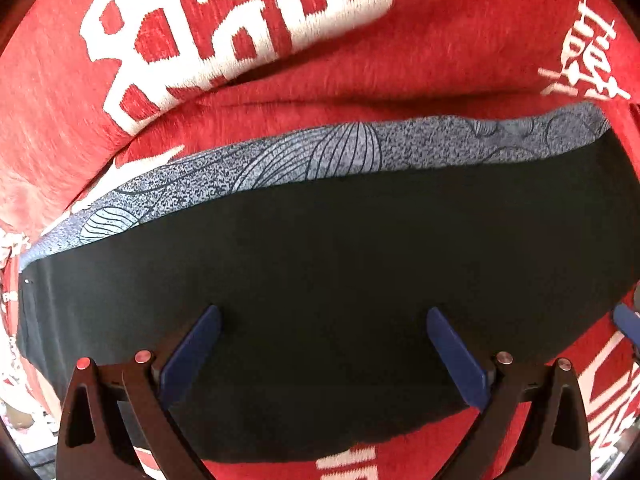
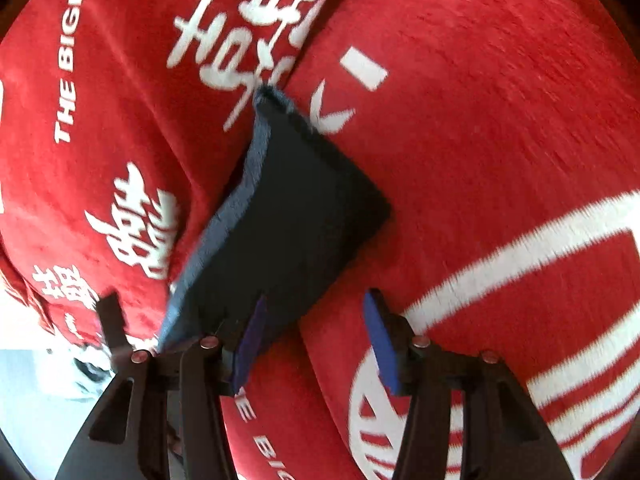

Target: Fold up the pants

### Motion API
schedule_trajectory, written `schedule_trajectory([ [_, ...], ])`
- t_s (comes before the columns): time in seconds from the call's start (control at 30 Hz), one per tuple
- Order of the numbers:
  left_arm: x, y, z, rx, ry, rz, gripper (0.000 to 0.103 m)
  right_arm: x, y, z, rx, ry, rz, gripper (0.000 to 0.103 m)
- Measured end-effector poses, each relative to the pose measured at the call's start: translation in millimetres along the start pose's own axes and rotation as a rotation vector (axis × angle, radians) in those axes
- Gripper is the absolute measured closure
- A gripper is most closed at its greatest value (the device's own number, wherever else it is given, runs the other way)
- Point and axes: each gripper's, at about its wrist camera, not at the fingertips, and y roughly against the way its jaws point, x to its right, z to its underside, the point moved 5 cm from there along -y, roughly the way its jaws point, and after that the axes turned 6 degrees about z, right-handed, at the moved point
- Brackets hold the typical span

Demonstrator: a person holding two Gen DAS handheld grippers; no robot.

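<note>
The pants (image 1: pixel 320 264) are dark, nearly black, with a blue-grey patterned strip (image 1: pixel 344 152) along the far edge. In the left wrist view they lie flat and wide on the red blanket (image 1: pixel 460 40). My left gripper (image 1: pixel 324 316) is open just above the dark cloth, holding nothing. In the right wrist view the pants (image 2: pixel 288 208) show as a folded dark wedge with a blue edge. My right gripper (image 2: pixel 316 304) is open beside the wedge's near corner; its left finger (image 2: pixel 250 344) overlaps the cloth and its right finger (image 2: pixel 384 344) is over the blanket.
A red blanket (image 2: pixel 480 100) with white characters and stripes covers the surface under everything. A blanket fold (image 1: pixel 280 72) runs behind the pants. The blanket's edge and a pale floor (image 2: pixel 36 392) show at the lower left of the right wrist view.
</note>
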Motion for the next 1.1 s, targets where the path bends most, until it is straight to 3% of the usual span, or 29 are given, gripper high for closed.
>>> schedule_trajectory([
  [0.1, 5.4, -2.3, 3.0, 0.013, -0.011, 0.001, 0.000, -5.8, -7.7, -8.7, 0.027, 0.001, -0.040, 0.047],
  [0.2, 2.3, -5.7, 2.2, 0.025, -0.015, 0.005, 0.000, -19.8, -19.3, -18.1, 0.067, 0.024, -0.069, 0.038],
  [0.3, 7.8, -4.0, 2.4, 0.016, -0.011, 0.018, 0.000, -36.1, -31.5, -28.1, 0.097, 0.040, -0.061, 0.037],
  [0.33, 7.9, 0.6, 1.2, 0.025, 0.000, 0.011, 0.000, -40.6, -35.1, -31.1, 0.090, 0.027, -0.063, 0.049],
  [0.37, 0.9, 2.1, 1.1, 0.044, 0.008, 0.000, 0.005, -42.8, -36.1, -32.8, 0.086, 0.023, -0.046, 0.089],
  [0.4, -1.1, 11.7, -1.9, 0.090, 0.018, -0.024, 0.006, -46.1, -34.9, -34.1, 0.088, 0.036, -0.014, 0.091],
  [0.5, -2.8, 19.1, -6.1, 0.139, 0.034, -0.063, 0.006, -68.3, -18.9, -30.7, 0.123, 0.140, 0.000, 0.090],
  [0.6, 4.8, -6.9, -7.2, 0.062, 0.014, -0.065, 0.006, -95.4, -0.9, -20.5, 0.148, 0.250, -0.017, 0.090],
  [0.77, 31.1, -10.6, -19.2, 0.063, -0.083, -0.050, 0.004, -139.3, 9.0, 5.8, 0.149, 0.393, -0.007, 0.090],
  [0.9, 7.9, 7.6, -16.6, 0.086, 0.024, 0.034, 0.005, -168.4, 16.3, 20.9, 0.184, 0.470, 0.043, 0.090],
  [1.1, -52.0, 43.3, 5.3, 0.178, 0.057, 0.034, 0.005, -224.6, 9.7, 64.0, 0.221, 0.639, 0.151, 0.089],
])
